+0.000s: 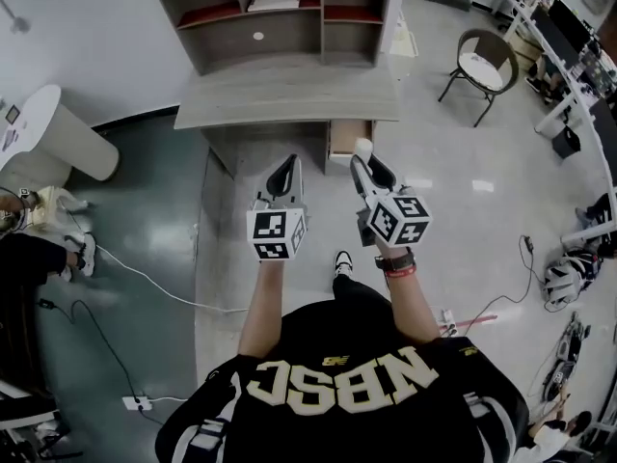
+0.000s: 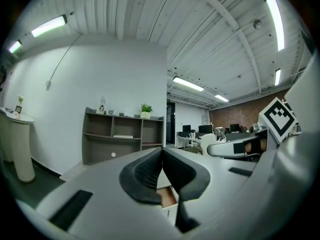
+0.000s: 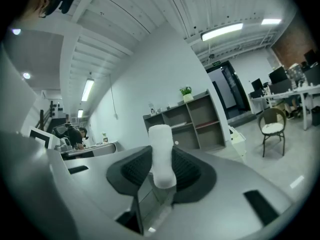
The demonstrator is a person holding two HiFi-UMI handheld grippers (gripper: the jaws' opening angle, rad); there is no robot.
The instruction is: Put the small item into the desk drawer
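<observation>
Closest to my head camera is the person's black shirt [image 1: 337, 394], with big pale letters across the back that I read as NBSC. There is a small yellowish mark above them that I cannot read. The marker cubes on the two grippers carry only black-and-white square patterns, no words. The left gripper [image 1: 286, 166] hangs idle, jaws pressed together with nothing between them. The right gripper [image 1: 365, 162] is clamped on the small white item [image 3: 161, 154], a stubby rounded cylinder that stands upright between the pads and pokes out past the tips. Just beyond it is the drawer [image 1: 348, 139], pulled out of the desk [image 1: 289, 99] with its bare wooden inside showing. From above, the item sits at the drawer's near right corner, not yet clearly inside. I judge this as the carry-in step: the drawer is ready and the item is in hand, not yet placed. The next move, as I see it, calls for nudging the right gripper forward and a little left so the item is over the open cavity, lowering it below the rim, then letting go. After that the drawer needs a push, a job the free left gripper could take. Farther off, the shelf unit [image 1: 280, 17] holds some flat papers, and I can read no print on them.
</observation>
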